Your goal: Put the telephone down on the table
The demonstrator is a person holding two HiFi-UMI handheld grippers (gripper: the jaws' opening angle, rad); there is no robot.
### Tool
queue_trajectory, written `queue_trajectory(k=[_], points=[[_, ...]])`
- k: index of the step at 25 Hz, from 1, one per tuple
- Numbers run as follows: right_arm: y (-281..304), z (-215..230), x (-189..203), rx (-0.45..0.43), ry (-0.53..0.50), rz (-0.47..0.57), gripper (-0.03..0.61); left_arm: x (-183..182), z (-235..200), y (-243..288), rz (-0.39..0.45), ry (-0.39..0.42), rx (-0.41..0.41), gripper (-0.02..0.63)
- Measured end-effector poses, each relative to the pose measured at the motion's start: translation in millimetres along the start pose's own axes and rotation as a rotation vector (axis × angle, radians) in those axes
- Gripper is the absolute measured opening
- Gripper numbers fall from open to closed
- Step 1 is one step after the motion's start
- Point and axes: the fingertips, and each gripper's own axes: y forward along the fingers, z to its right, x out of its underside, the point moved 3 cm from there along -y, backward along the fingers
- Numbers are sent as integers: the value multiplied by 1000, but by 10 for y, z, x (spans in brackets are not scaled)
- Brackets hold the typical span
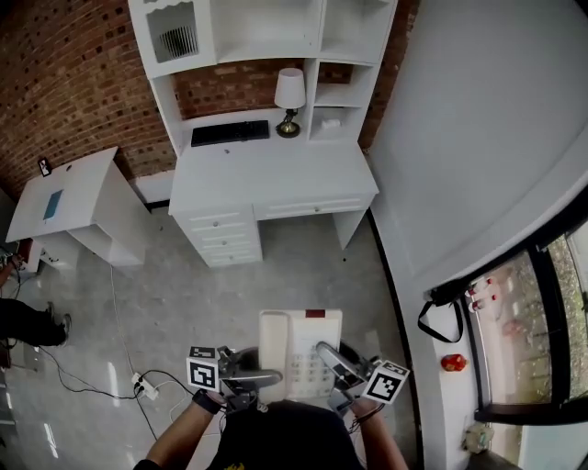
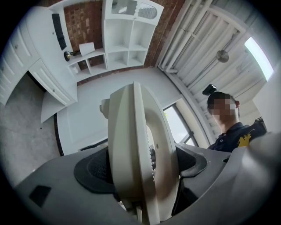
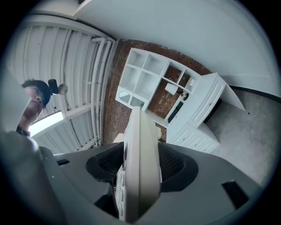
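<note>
You are holding the telephone [image 1: 299, 353] off the floor, left tongs [image 1: 266, 376] and right tongs [image 1: 329, 360] each clamped on an edge. Be keeping it level while approaching the far desk [image 1: 276, 174].

head view: from above, steeply down, far from floor [image 1: 303, 266], telephone [image 1: 299, 353] lower centre | left gripper view: angled up, telephone edge-on, very near | right gripper view: likewise | shared: telephone, white surface [image 1: 276, 170] with shelves [image 1: 266, 27], brick wall [image 1: 64, 83]
</note>
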Motion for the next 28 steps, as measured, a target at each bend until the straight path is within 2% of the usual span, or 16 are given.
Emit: queue_trajectory(k=[9, 15, 21, 28], points=[[1178, 220, -584, 21, 13, 4, 219, -1208, -534, -275, 0, -13, 32, 420], [1765, 351, -772, 15, 41, 5, 219, -1713, -808, -460, 10, -21, 29, 420], [2165, 678, -982, 32, 63, -21, 218, -2085, -1190, -493, 24, -44, 6, 420], [2797, 1147, -1460, 8, 59, -57, 219, -2721, -1764, -420, 45, -36, -26, 422]])
